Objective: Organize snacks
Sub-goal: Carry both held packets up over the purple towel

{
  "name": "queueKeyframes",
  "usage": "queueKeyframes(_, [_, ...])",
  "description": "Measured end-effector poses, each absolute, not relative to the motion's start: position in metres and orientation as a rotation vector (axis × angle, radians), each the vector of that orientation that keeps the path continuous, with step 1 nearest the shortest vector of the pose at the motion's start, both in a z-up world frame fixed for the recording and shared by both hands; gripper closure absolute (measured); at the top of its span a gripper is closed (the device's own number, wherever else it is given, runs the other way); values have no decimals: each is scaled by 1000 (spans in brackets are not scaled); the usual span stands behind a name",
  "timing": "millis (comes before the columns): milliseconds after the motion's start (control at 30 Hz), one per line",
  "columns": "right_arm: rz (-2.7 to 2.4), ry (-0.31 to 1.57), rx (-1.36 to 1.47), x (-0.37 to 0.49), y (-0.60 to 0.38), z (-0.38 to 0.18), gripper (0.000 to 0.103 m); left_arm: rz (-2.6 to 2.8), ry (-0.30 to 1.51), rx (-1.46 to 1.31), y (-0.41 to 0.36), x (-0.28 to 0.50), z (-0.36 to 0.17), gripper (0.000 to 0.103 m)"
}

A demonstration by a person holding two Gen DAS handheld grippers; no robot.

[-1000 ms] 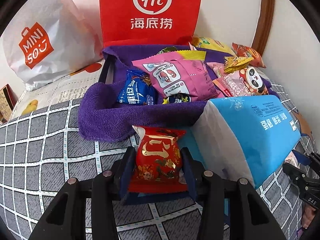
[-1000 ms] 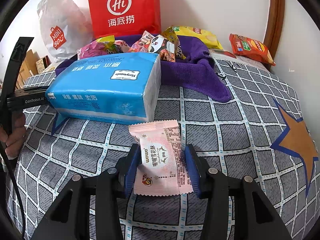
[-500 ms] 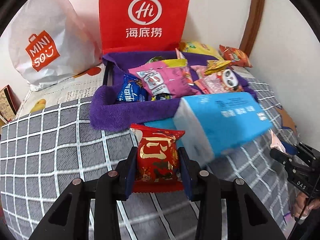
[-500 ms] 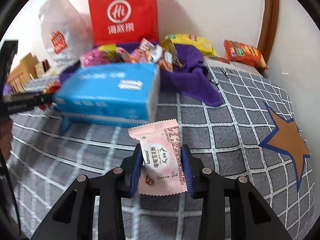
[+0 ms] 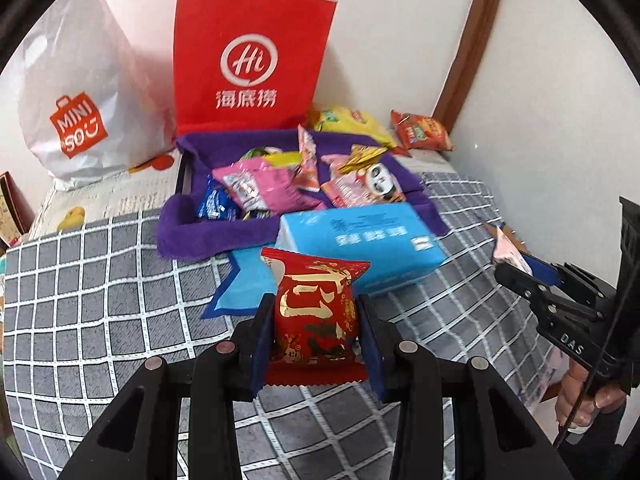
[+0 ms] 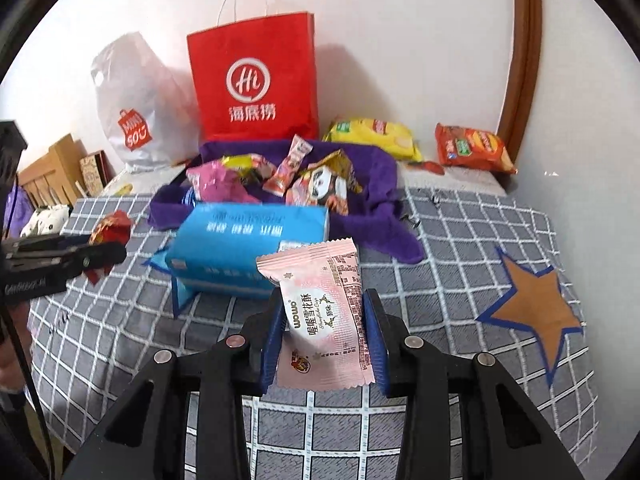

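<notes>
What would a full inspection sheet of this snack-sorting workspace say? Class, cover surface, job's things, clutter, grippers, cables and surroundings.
Surface: grey checked bedspread with an orange star patch.
Job's things: purple tray heaped with snacks; yellow bag and orange bag lie behind it.
Clutter: blue tissue pack in front of the tray.
Grippers: left gripper shut on red packet; right gripper shut on pink packet.
Cables: black cable by the person's hand.
Surroundings: red paper bag, white plastic bag, white wall.
</notes>
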State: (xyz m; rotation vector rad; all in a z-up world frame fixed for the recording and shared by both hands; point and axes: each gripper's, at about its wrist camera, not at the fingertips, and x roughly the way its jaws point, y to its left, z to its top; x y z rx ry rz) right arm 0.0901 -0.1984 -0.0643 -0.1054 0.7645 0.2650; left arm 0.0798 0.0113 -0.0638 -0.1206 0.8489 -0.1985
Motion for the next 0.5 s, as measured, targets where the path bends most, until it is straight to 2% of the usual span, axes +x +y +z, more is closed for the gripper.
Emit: queueKeyframes(500, [279, 677, -102, 110, -188, -9, 65, -230, 810, -123, -1, 92, -17, 66])
